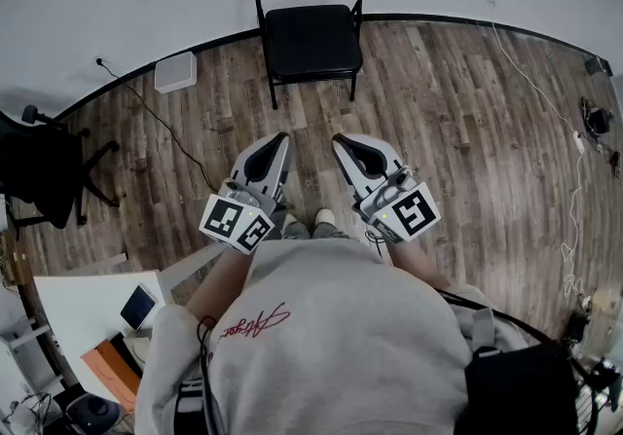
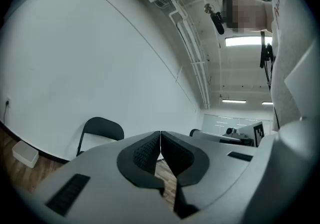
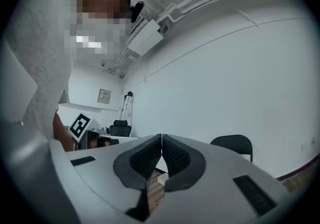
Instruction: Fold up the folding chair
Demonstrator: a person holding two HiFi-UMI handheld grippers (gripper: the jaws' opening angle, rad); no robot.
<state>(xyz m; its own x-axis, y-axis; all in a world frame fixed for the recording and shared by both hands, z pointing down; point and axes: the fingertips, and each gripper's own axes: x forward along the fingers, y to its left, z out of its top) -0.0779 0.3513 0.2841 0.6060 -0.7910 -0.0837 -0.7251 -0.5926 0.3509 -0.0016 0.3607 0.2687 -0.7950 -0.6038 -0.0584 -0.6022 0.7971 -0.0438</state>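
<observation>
No part of the folding looks done yet. Close to the person's body, the left hand-held gripper [image 1: 278,143] and right hand-held gripper [image 1: 343,143] are held level and side by side, pointing forward, each with its jaws pressed together on nothing. Well beyond them, across the wood floor [image 1: 438,131], the chair [image 1: 311,34] stands fully open against the far wall, untouched.

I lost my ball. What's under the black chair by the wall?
Wooden floor shows around the legs of the folding chair. The spot right beneath its seat is covered by the seat, so nothing there can be seen.
</observation>
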